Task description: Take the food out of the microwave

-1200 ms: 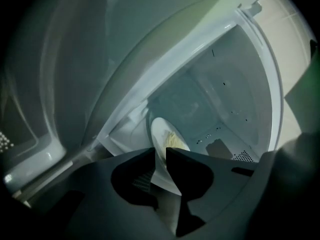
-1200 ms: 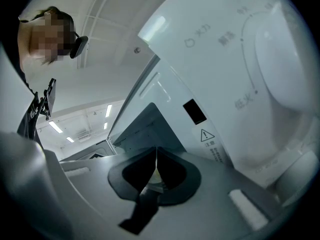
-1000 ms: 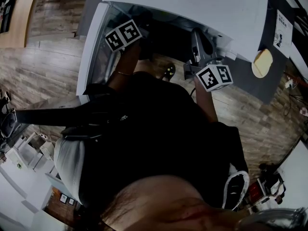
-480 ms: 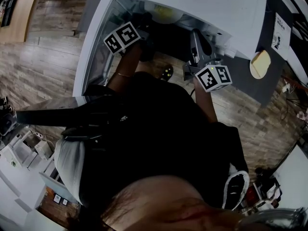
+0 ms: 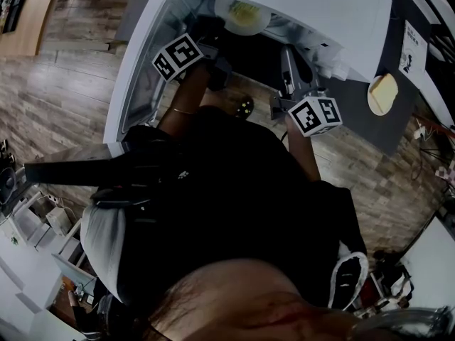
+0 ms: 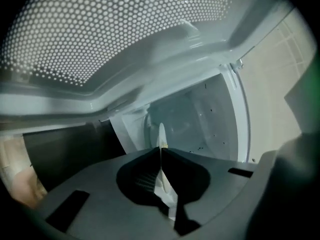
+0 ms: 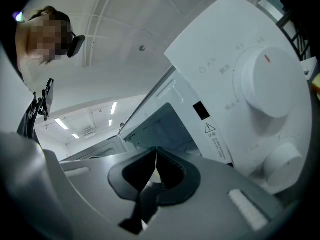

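A white plate with yellow food (image 5: 242,15) shows at the mouth of the white microwave (image 5: 320,6), whose door (image 5: 135,62) stands open to the left. My left gripper (image 5: 219,33) reaches into the cavity and is shut on the plate's rim. In the left gripper view that rim (image 6: 161,133) appears edge-on, pinched between the jaws of the left gripper (image 6: 161,151), with the cavity wall (image 6: 205,114) behind. My right gripper (image 5: 288,57) hovers in front of the microwave, shut and empty. In the right gripper view the right gripper (image 7: 156,153) faces the control panel (image 7: 235,84).
The perforated door window (image 6: 100,34) hangs close over the left gripper. A second plate with yellow food (image 5: 384,93) lies on a dark mat (image 5: 370,112) right of the microwave, beside a printed sheet (image 5: 416,45). The person's dark-clothed body (image 5: 213,204) fills the middle over wood flooring.
The plate with yellow food has come into sight at the microwave's mouth, next to the left gripper. The right gripper has stayed where it was.
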`<state>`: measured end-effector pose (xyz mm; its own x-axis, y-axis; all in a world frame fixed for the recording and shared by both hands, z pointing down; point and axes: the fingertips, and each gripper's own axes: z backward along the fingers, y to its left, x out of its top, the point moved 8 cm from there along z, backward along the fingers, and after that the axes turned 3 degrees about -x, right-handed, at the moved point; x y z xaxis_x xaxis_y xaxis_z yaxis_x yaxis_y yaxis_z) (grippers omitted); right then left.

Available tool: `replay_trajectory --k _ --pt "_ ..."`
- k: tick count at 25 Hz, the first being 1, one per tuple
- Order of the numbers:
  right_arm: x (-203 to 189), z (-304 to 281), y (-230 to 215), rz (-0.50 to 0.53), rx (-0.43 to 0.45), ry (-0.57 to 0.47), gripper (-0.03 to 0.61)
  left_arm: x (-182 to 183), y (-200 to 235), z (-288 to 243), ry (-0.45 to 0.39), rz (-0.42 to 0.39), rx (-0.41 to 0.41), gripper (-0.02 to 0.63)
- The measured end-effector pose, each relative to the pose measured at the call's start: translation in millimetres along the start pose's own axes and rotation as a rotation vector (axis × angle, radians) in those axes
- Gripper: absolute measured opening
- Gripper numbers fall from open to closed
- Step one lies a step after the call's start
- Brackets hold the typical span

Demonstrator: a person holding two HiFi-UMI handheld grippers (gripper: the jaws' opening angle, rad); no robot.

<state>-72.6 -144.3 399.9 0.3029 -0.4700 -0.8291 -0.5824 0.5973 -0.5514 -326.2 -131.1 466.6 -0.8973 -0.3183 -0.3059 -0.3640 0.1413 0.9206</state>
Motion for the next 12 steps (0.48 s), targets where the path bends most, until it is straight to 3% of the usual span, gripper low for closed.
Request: replay_trajectory --k 12 --pt "-3.2 13.6 1.2 -0.011 -0.018 -0.001 0.002 -8.6 12.6 3.6 -0.04 0.083 -0.028 0.014"
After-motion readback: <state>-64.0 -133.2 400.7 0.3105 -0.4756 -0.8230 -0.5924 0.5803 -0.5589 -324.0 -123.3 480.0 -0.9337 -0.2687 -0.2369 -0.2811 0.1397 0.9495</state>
